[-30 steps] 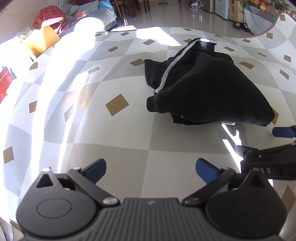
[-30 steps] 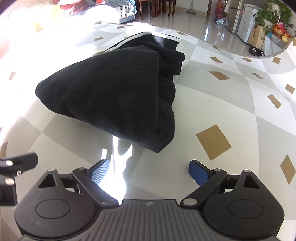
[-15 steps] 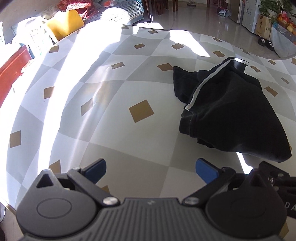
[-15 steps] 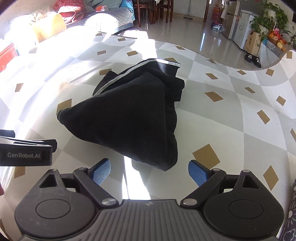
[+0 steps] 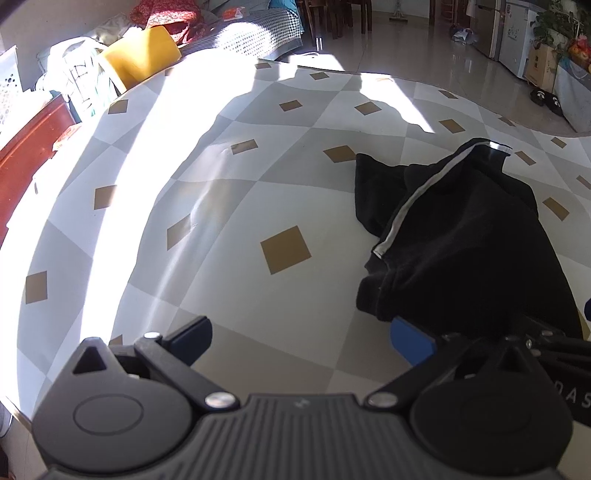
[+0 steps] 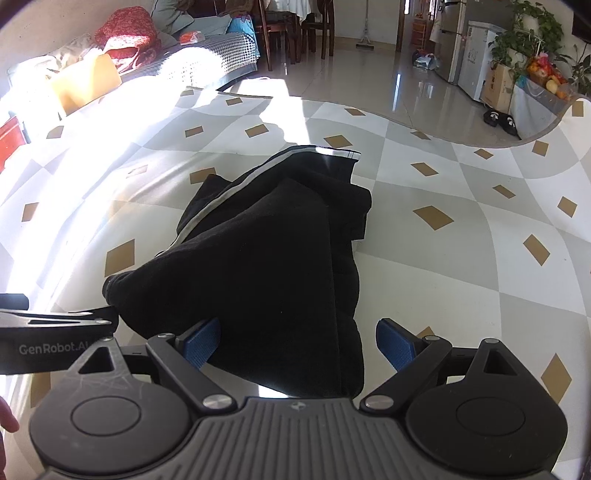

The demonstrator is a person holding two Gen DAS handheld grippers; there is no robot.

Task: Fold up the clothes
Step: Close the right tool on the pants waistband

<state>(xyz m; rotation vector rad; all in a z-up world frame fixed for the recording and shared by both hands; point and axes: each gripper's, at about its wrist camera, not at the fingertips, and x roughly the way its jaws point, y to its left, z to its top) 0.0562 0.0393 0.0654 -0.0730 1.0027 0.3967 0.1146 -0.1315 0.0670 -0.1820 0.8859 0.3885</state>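
The left hand-held gripper (image 5: 301, 338) stands with its jaws spread wide and nothing between them; its blue-padded fingers (image 5: 412, 341) hover over the checked surface (image 5: 221, 221), the right-hand pad just beside the near corner of the black garment (image 5: 461, 251). Whether that pad touches the cloth cannot be told, since the fabric's edge hides the pad's far end.

The right hand-held gripper (image 6: 297, 345) is likewise spread open, with its two blue pads on either side of the garment's near end (image 6: 280, 280). The cloth runs down between the fingers and disappears behind the gripper body, so its nearest hem is hidden. It is not clear whether the pads press the fabric or merely flank it.

The garment lies bunched in a rough heap on the surface, with a pale stripe (image 6: 218, 199) along one seam and a hem at the far end. In the right wrist view the left gripper's body enters from the left edge, cut off by the frame. A sliver of a hand (image 6: 5, 421) shows at the lower left corner.

Strong sunlight washes out the surface's left side. Beyond it, a yellow cushion (image 5: 142, 59) and red cloth (image 5: 166, 16) lie on a sofa.
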